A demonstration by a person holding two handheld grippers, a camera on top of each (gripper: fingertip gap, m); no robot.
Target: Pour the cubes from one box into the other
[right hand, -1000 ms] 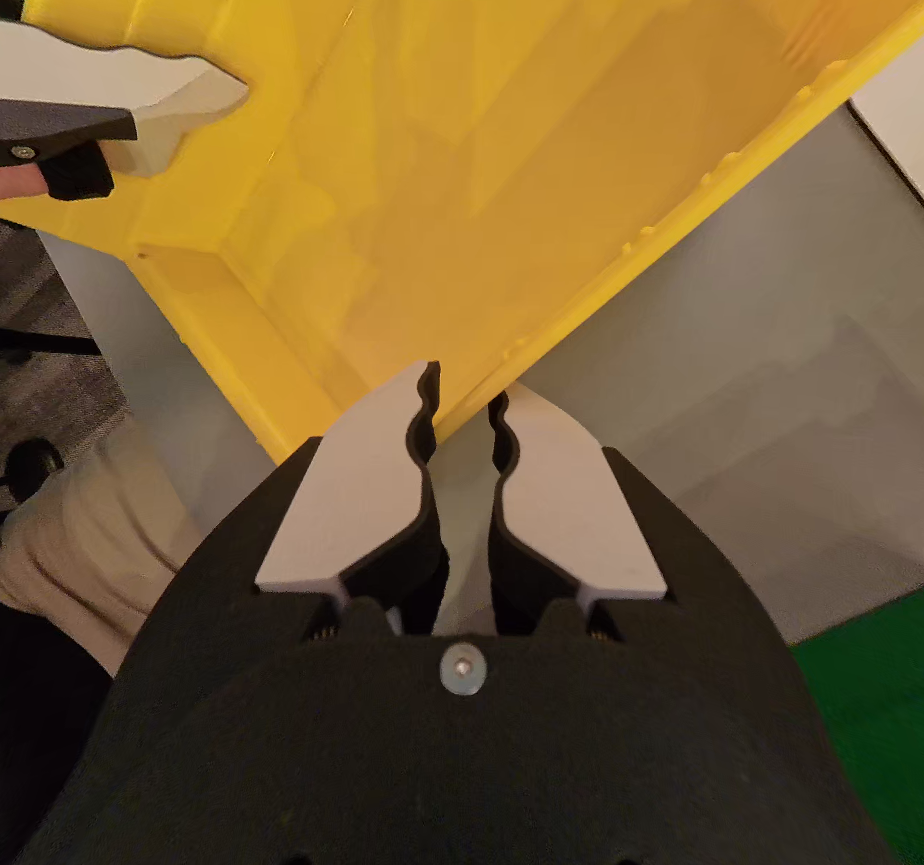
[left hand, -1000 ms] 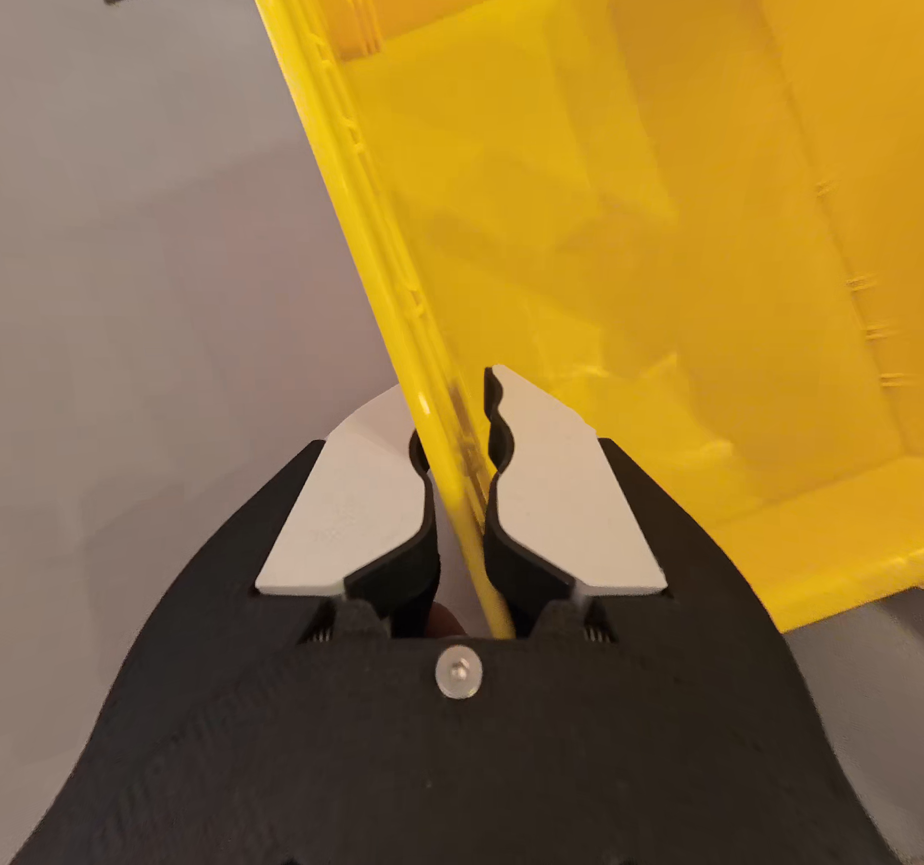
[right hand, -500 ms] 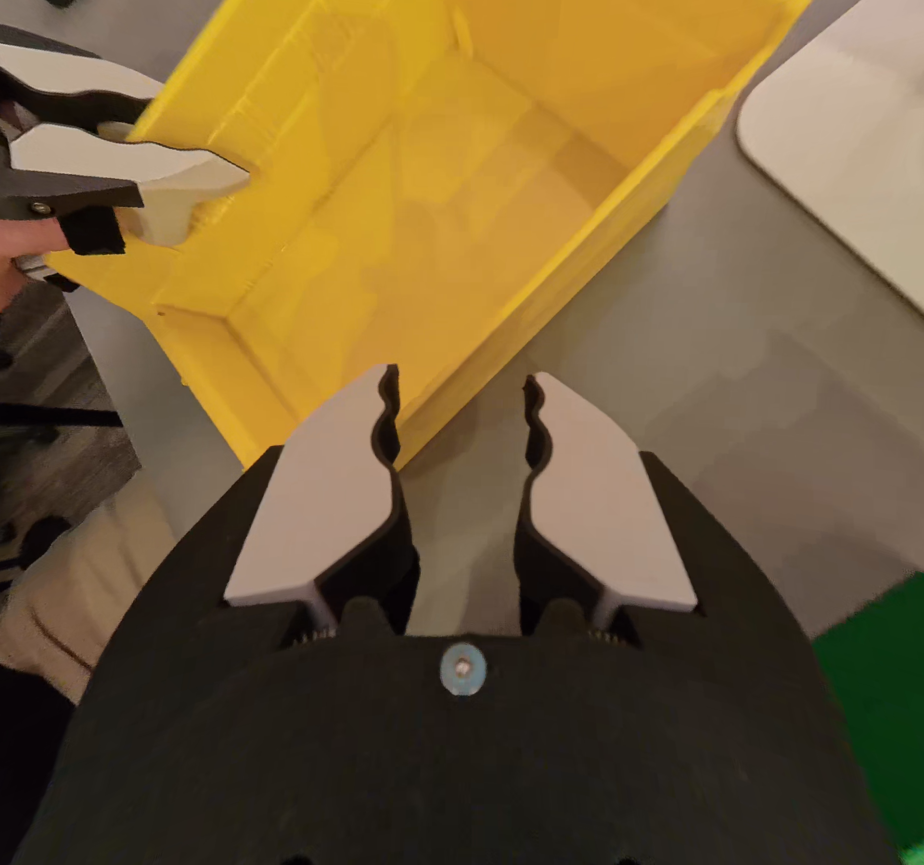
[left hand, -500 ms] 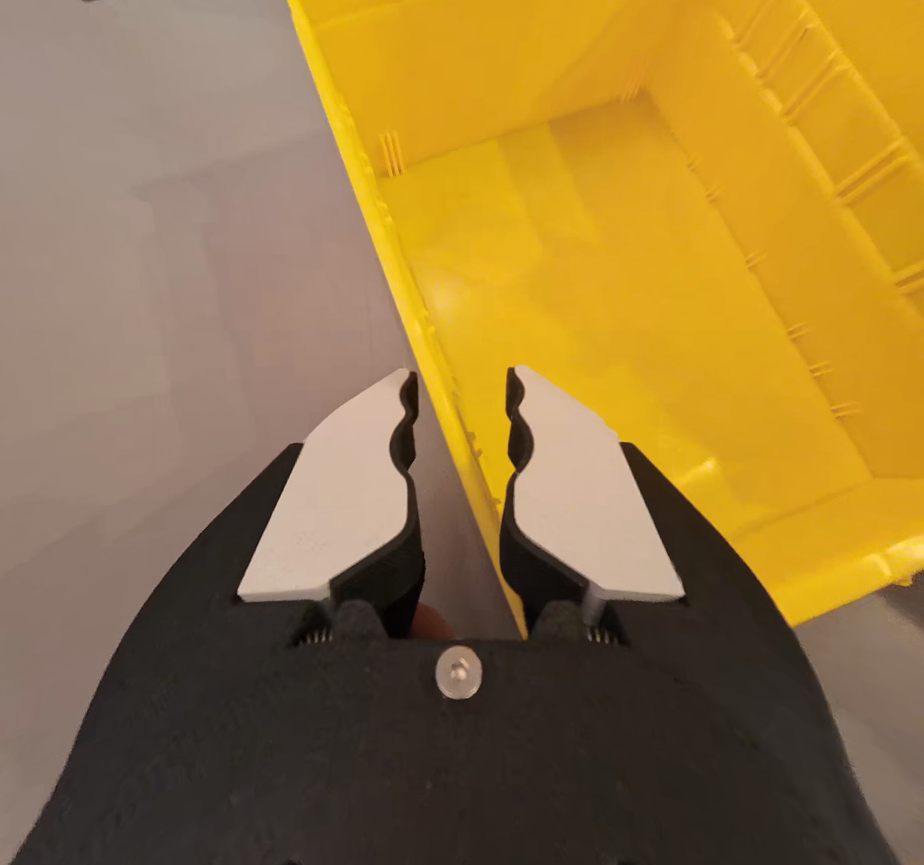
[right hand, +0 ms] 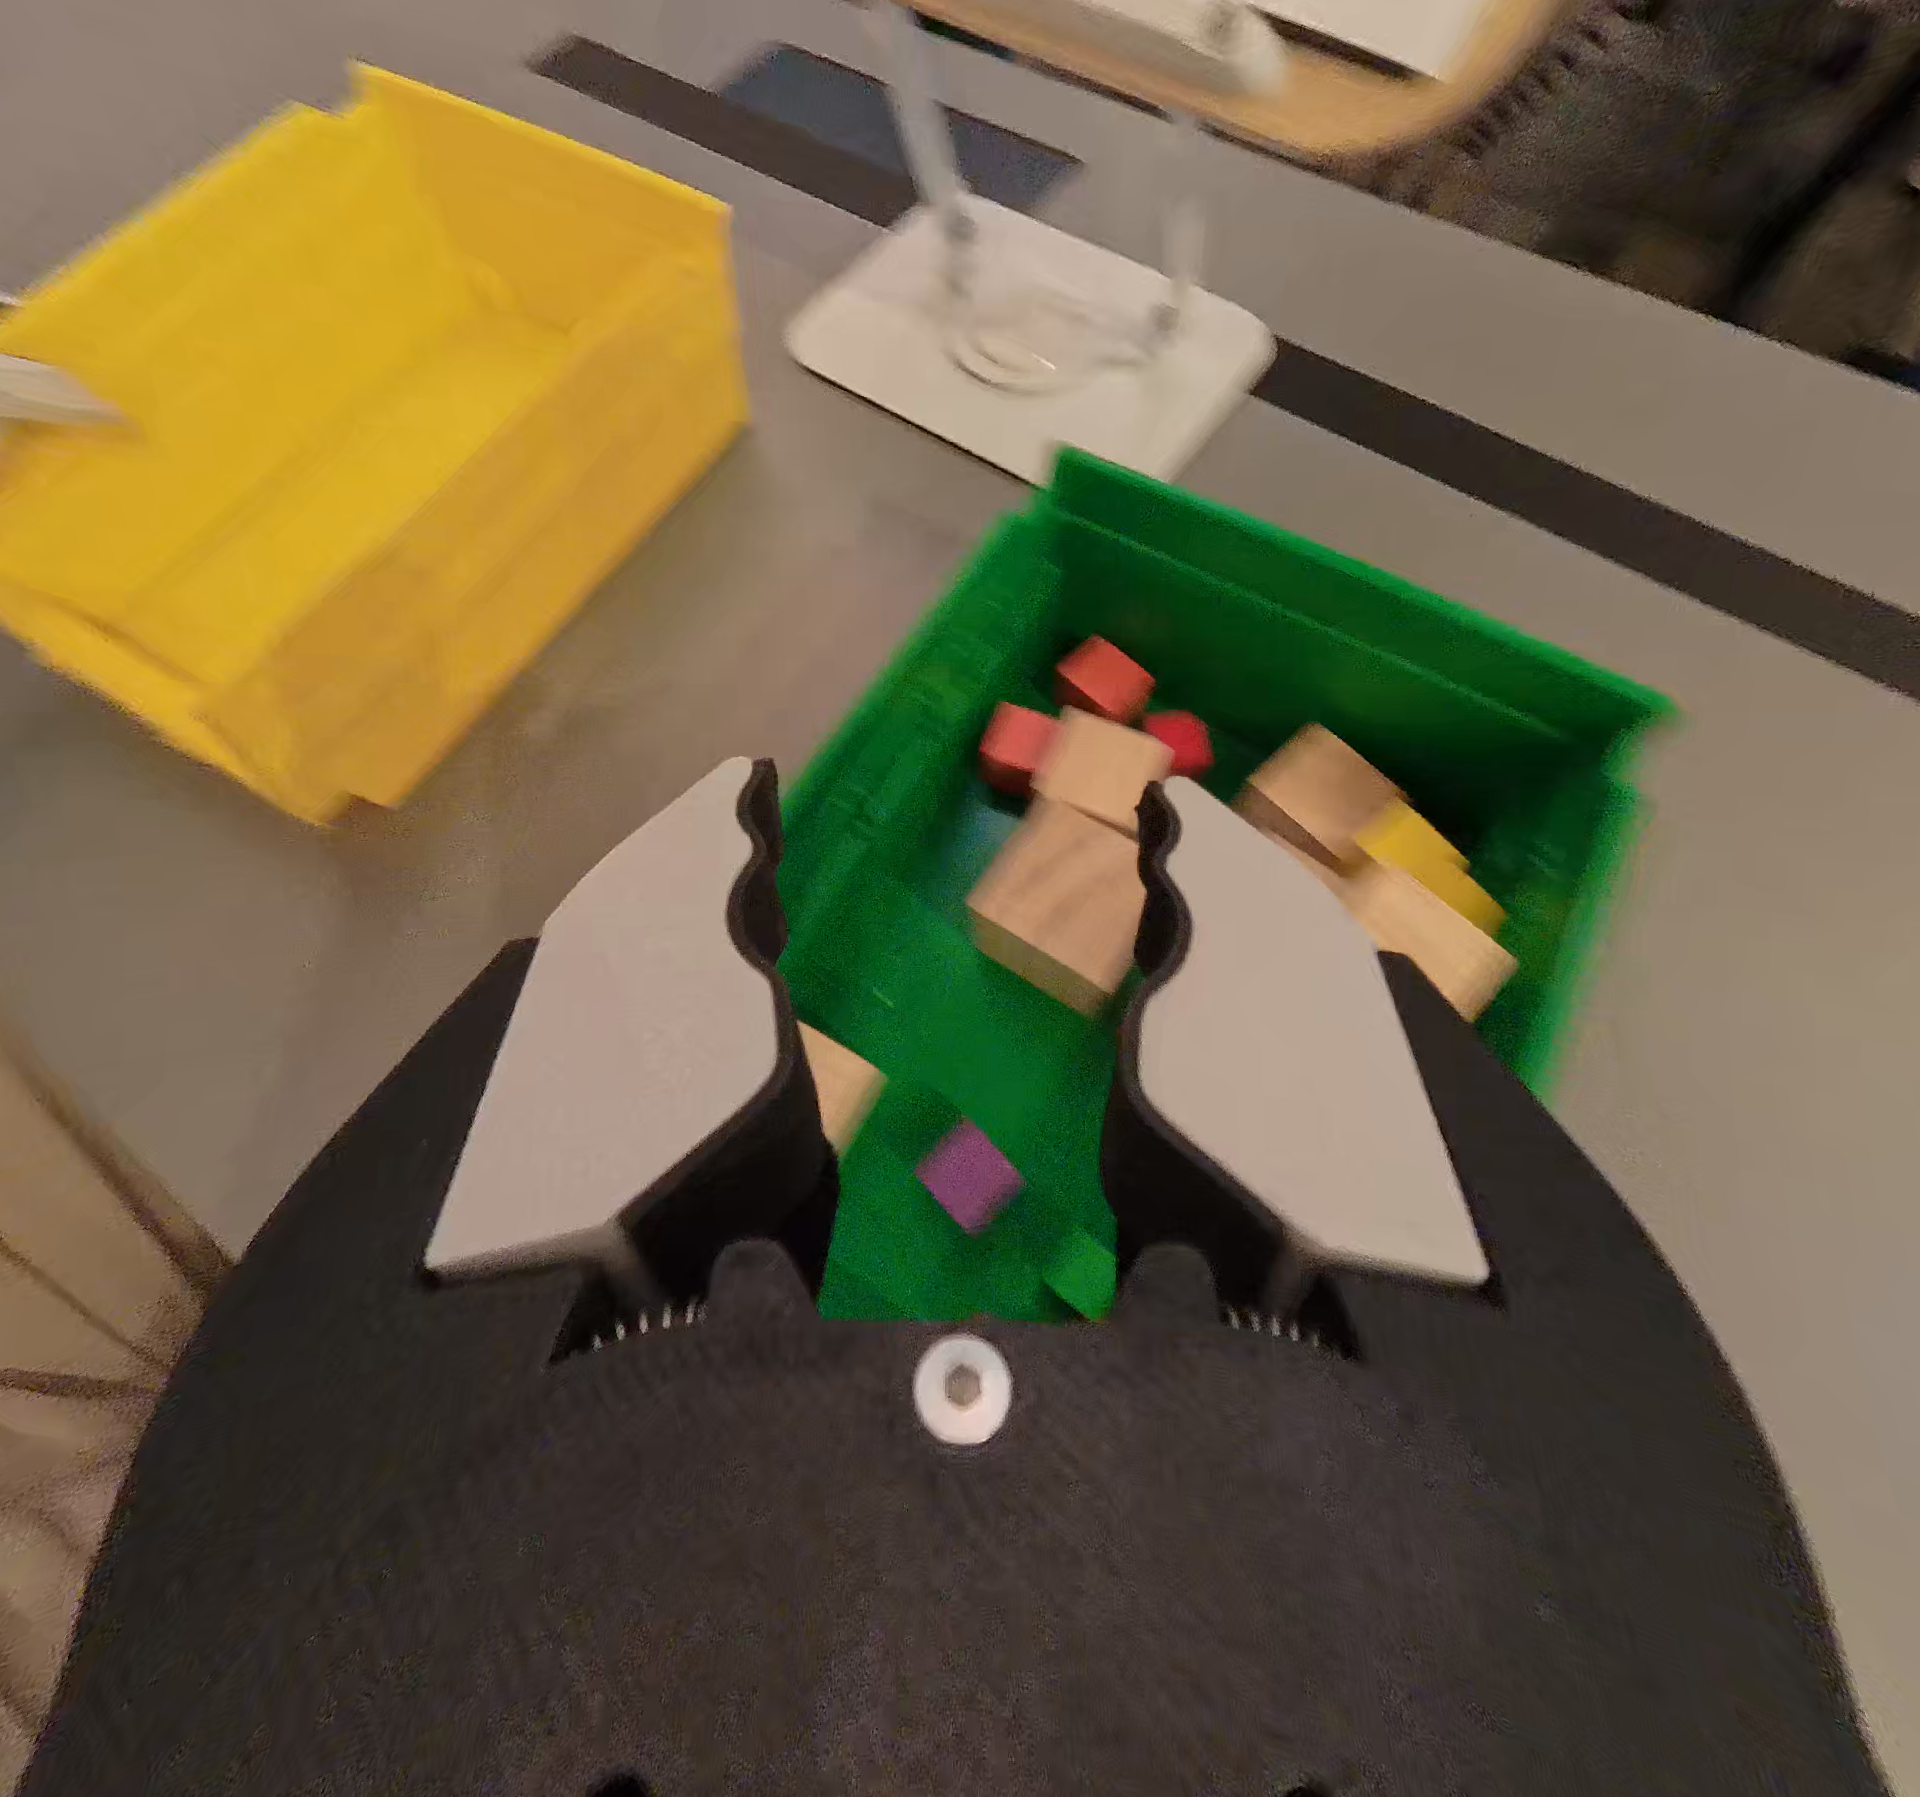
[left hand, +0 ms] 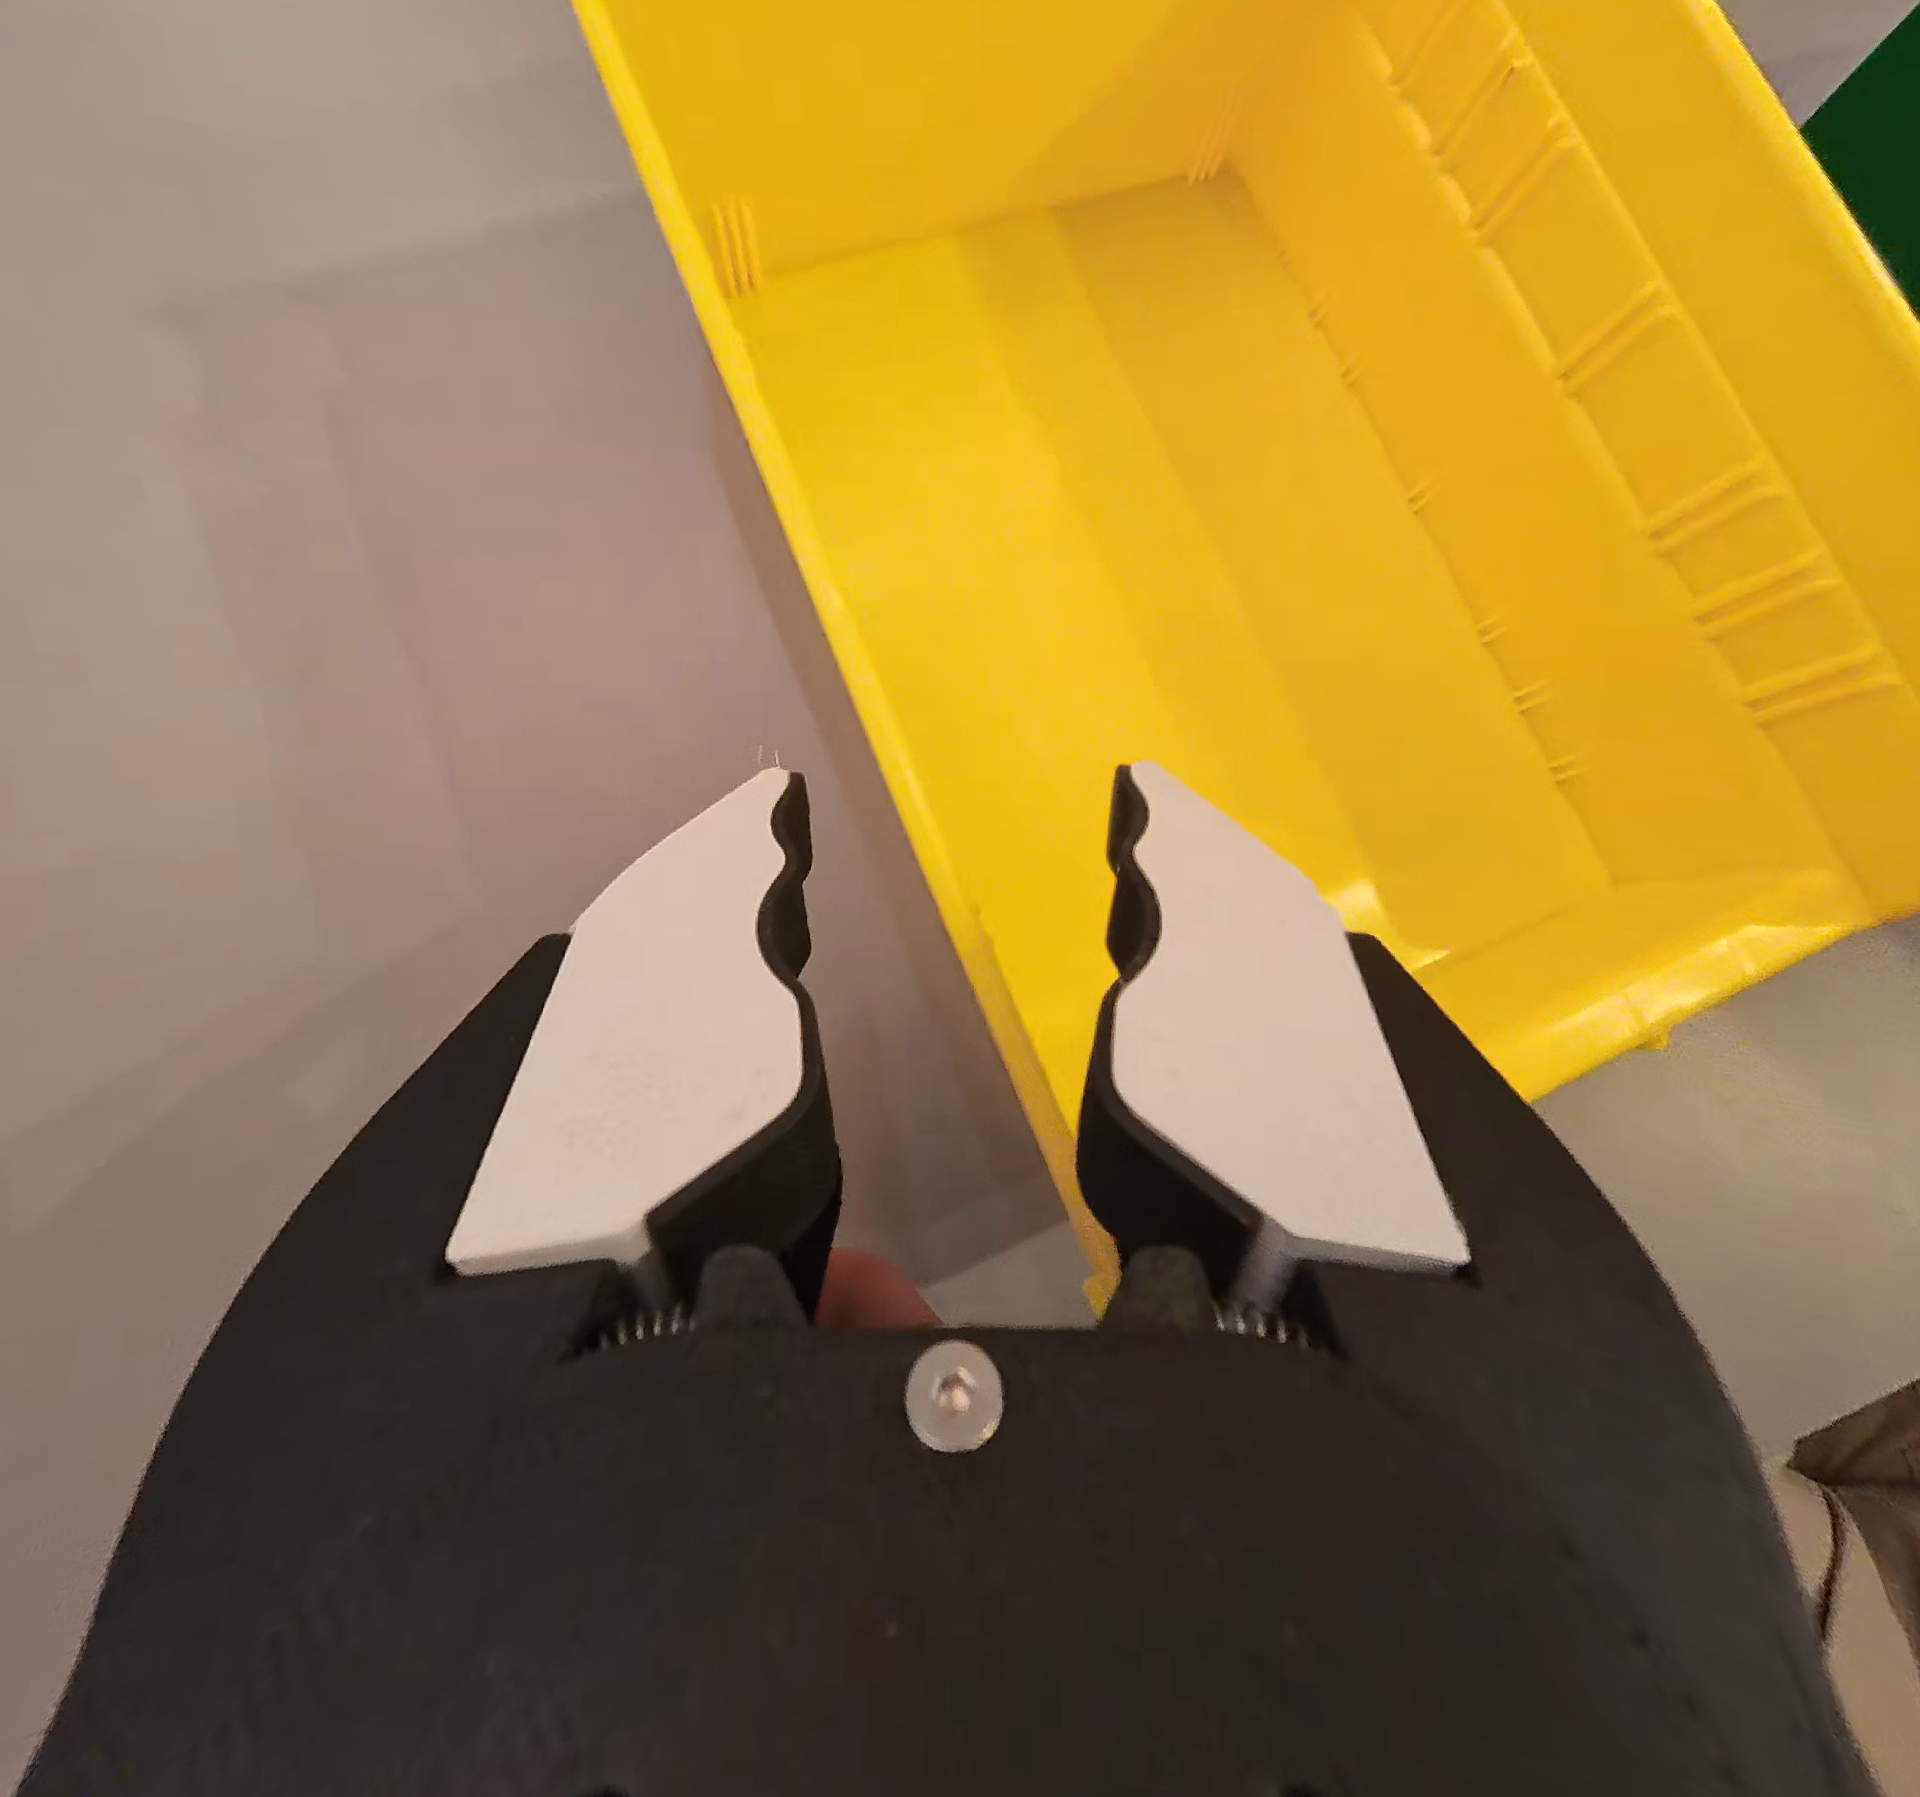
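Yellow box (left hand: 1195, 459) sits empty on the grey table (left hand: 312, 500), released a moment ago: the left claw (left hand: 956, 812) has let go of its wall and now gapes around the rim without touching. The right claw (right hand: 951, 812), also spread wide and empty, has swung away over the green box (right hand: 1299, 625), where the cubes (right hand: 1081, 812) lie at frame centre. The pour looks finished. Motion blur smears the right view; some cubes hide behind the claw.

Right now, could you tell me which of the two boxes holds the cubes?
The green box on the right holds them: red, wooden, yellow and purple cubes. The yellow box beside it is empty.
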